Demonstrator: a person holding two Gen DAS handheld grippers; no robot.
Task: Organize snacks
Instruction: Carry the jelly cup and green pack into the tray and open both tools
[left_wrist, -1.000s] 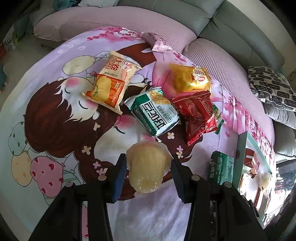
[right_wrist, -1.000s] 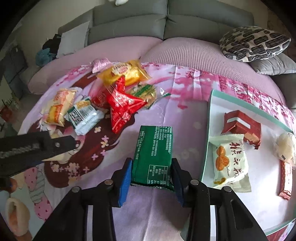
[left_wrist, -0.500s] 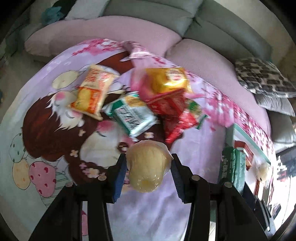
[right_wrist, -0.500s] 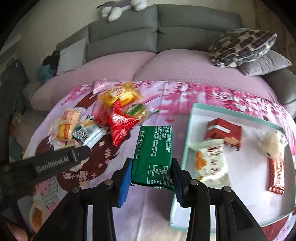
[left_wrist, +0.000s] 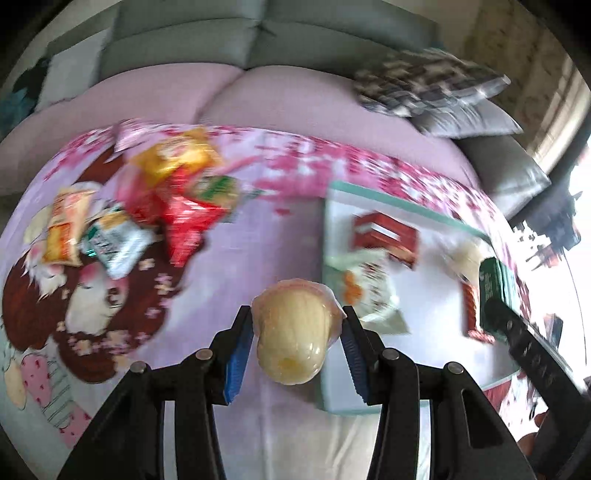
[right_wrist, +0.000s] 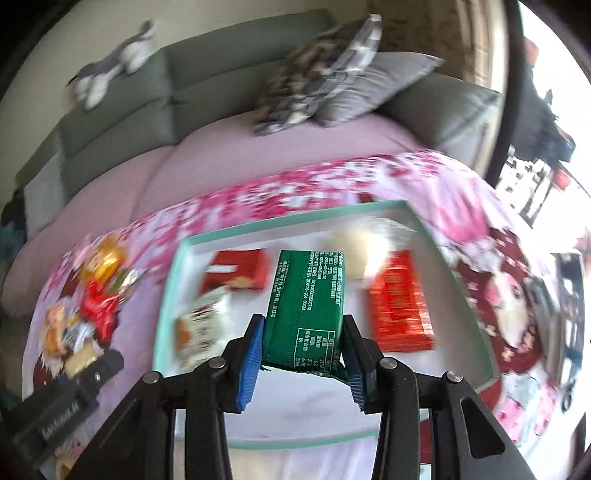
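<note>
My left gripper (left_wrist: 293, 341) is shut on a pale yellow wrapped cake (left_wrist: 291, 328), held above the cloth just left of the mint-rimmed white tray (left_wrist: 327, 229). My right gripper (right_wrist: 302, 354) is shut on a green snack pack (right_wrist: 308, 306), held over the tray (right_wrist: 168, 295). The tray holds a red box (right_wrist: 238, 269), an orange-and-white pack (right_wrist: 199, 325), a red pack (right_wrist: 400, 302) and a pale cake (right_wrist: 356, 245). A pile of loose snack bags (left_wrist: 166, 206) lies on the cloth to the left. Both views are blurred.
The cartoon-print cloth (left_wrist: 110, 314) covers a pink cushion in front of a grey sofa (left_wrist: 258, 33). Patterned pillows (right_wrist: 321, 85) lean on the sofa at the right. A plush toy (right_wrist: 110, 70) sits on the sofa back.
Both grippers have swung to the right with their snacks. The right gripper has moved from beside the tray to over it; the left has come up to the tray's left edge.
</note>
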